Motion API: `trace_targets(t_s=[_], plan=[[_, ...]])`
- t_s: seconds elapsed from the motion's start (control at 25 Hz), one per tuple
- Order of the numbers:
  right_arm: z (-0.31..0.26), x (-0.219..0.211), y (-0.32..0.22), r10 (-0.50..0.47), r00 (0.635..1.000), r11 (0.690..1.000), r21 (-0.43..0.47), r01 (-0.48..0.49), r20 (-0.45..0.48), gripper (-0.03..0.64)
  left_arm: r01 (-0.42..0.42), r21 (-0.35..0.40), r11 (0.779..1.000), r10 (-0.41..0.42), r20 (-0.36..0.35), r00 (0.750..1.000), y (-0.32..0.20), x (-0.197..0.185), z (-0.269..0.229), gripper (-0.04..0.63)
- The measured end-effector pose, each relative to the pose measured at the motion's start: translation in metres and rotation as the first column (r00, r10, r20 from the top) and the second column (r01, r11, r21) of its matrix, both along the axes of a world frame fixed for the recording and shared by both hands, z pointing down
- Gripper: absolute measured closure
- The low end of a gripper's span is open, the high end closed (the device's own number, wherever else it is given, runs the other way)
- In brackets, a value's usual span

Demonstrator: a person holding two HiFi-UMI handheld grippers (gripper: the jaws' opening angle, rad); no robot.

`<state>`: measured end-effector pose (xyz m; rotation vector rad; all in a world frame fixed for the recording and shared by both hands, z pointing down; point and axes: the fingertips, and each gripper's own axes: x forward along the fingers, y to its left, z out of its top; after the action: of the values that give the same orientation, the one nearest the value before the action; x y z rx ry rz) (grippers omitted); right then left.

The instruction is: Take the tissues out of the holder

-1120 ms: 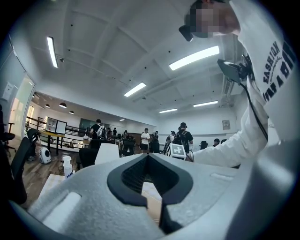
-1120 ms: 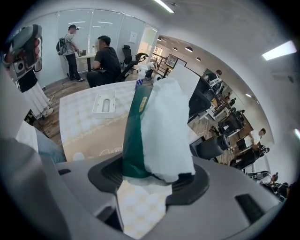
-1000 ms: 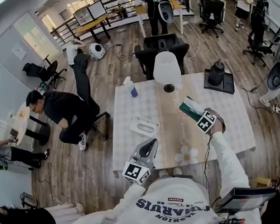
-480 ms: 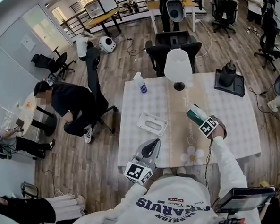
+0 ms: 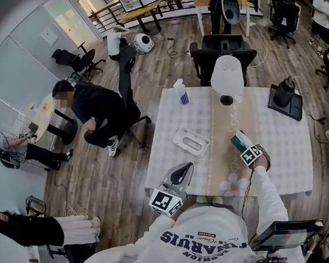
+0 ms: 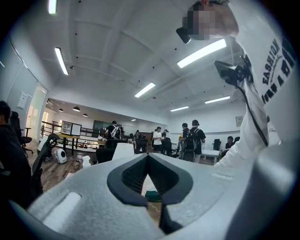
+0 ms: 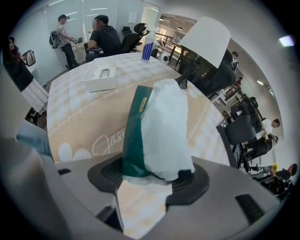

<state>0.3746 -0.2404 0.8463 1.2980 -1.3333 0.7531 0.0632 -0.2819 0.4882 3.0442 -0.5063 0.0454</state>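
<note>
A green tissue pack [image 5: 240, 142] with white tissue showing [image 7: 161, 126] is held above the table's right half, and my right gripper [image 5: 245, 148] is shut on its near end. Its pads [image 7: 190, 180] press both sides of the pack. The empty white tissue holder [image 5: 190, 142] lies flat on the table to the pack's left; the right gripper view also shows the holder [image 7: 101, 74]. My left gripper [image 5: 183, 171] hovers at the table's near edge, below the holder. Its jaws meet at the tips with nothing between them [image 6: 147, 161].
On the white table [image 5: 287, 163] stand a white lamp [image 5: 228, 76], a spray bottle [image 5: 181, 93] and a black kettle on a tray [image 5: 286, 98]. A black chair [image 5: 222, 48] is behind the table. A person sits at the left [image 5: 93, 107].
The head view has shifted. The right gripper with the tissue pack has come nearer to me and lower, relative to the holder. The left gripper has kept its place.
</note>
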Motion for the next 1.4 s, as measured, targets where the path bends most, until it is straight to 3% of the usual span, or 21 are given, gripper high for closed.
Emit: trace_targets(t_s=[0.4,0.88,0.96,1.08,1.24,1.32,1.4], plan=[[0.041,-0.001,0.014,0.052,0.998,0.997,-0.057,-0.05,0.034,0.356,0.073,0.003,0.997,-0.073,0.012,0.997,-0.007,-0.021,-0.003,0.591],[0.056,0.002,0.017,0.08,0.995,0.994,-0.074,-0.076,0.056,0.336,0.085,0.009,0.996,-0.085,-0.003,0.996,-0.003,-0.02,-0.002,0.591],[0.051,-0.001,0.014,0.085,0.993,0.996,-0.046,-0.081,0.08,0.309,0.087,0.008,0.996,-0.087,0.0,0.996,-0.002,-0.022,-0.002,0.591],[0.036,0.0,0.005,0.096,0.988,0.994,0.044,-0.102,0.119,0.218,0.089,0.008,0.996,-0.089,0.007,0.996,-0.002,-0.023,-0.003,0.591],[0.003,-0.007,0.008,0.113,0.971,0.983,0.12,-0.14,0.21,0.209,0.095,0.015,0.995,-0.095,0.004,0.995,-0.002,-0.025,-0.008,0.591],[-0.03,-0.009,0.004,0.107,0.964,0.962,0.22,-0.163,0.245,0.209,0.1,0.017,0.995,-0.1,-0.003,0.995,-0.003,-0.026,-0.011,0.591],[-0.073,-0.008,-0.007,0.084,0.967,0.917,0.361,-0.17,0.241,0.21,0.106,0.019,0.994,-0.106,-0.007,0.994,-0.005,-0.029,-0.013,0.591]])
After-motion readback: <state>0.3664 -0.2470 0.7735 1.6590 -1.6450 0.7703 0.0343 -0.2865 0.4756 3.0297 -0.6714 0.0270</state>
